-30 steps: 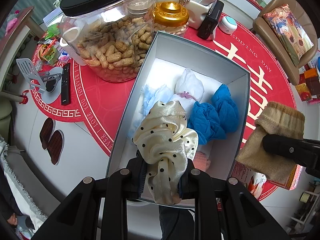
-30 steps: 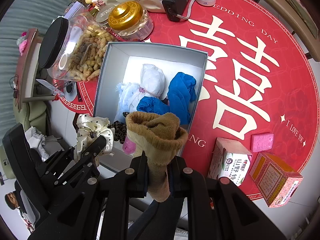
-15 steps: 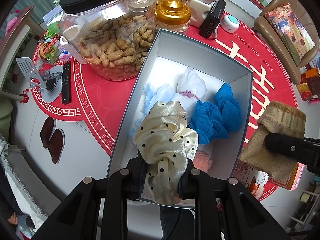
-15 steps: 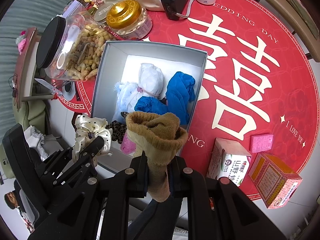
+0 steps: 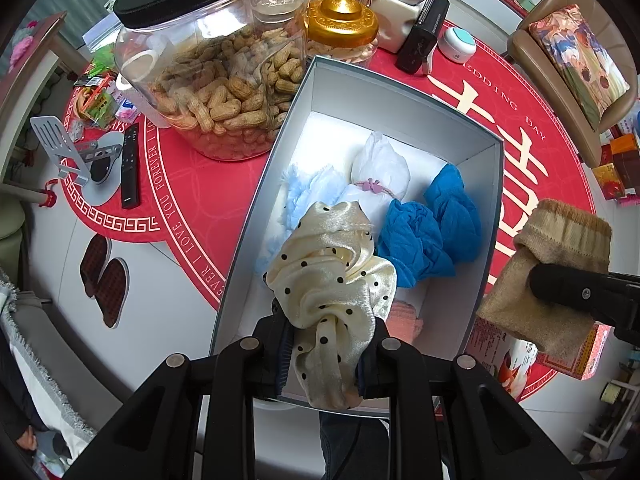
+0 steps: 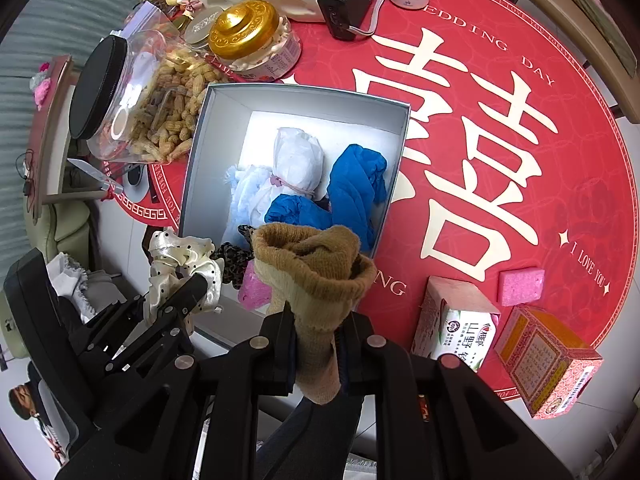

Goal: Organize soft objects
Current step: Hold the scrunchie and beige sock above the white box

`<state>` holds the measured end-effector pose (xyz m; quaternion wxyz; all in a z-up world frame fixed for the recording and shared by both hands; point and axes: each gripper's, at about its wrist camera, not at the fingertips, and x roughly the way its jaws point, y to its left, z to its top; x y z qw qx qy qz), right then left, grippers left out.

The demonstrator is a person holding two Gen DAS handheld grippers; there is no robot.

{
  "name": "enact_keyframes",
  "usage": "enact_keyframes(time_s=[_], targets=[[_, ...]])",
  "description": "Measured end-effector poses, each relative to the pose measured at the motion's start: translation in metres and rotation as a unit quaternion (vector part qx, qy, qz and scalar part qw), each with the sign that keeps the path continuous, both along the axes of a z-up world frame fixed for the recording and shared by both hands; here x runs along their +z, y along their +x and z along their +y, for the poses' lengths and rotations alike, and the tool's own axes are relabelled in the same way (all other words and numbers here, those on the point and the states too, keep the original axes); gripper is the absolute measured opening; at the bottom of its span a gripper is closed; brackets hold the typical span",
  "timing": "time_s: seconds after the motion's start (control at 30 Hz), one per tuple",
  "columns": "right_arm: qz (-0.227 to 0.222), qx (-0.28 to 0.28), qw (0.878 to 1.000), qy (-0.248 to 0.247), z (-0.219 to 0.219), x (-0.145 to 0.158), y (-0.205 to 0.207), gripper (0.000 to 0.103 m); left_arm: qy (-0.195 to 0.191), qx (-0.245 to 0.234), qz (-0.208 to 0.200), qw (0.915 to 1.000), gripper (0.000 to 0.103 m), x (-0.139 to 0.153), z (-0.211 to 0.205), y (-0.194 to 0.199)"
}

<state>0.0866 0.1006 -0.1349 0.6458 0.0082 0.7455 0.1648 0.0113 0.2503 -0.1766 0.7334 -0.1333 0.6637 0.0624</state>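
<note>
A grey open box (image 5: 400,92) (image 6: 304,94) stands on the red table mat. Inside lie a white bundle (image 5: 380,160) (image 6: 298,156), a pale blue cloth (image 5: 308,192) (image 6: 248,188), blue cloths (image 5: 436,224) (image 6: 356,184), a pink piece (image 5: 404,316) (image 6: 254,290) and a leopard scrunchie (image 6: 232,258). My left gripper (image 5: 326,344) (image 6: 188,292) is shut on a cream polka-dot scrunchie (image 5: 332,272) (image 6: 180,260) over the box's near end. My right gripper (image 6: 318,336) (image 5: 568,288) is shut on a tan sock (image 6: 316,272) (image 5: 552,264), held beside the box's near right corner.
A big peanut jar (image 5: 212,72) (image 6: 140,104) and a gold-lidded jar (image 5: 342,24) (image 6: 248,32) stand beyond the box. A tissue pack (image 6: 456,320), a pink sponge (image 6: 520,286) and a red carton (image 6: 548,364) lie right. A remote (image 5: 130,166) and phone stand (image 5: 60,140) lie left.
Both grippers have barely moved, each still holding its item; the views drifted slightly, with the box shifting a little in frame.
</note>
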Motion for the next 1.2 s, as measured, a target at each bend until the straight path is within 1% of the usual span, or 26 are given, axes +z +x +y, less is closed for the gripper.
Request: enact_keyframes(time_s=[0.63, 1.2], targets=[[0.0, 0.0, 1.0, -0.002, 0.002, -0.002, 0.001, 0.018, 0.003, -0.002, -0.001, 1.0, 0.024, 0.001, -0.002, 0.007], [-0.019, 0.013, 1.0, -0.005, 0.009, 0.007, 0.014, 0.018, 0.007, -0.009, -0.003, 0.9999, 0.024, 0.003, -0.003, 0.016]])
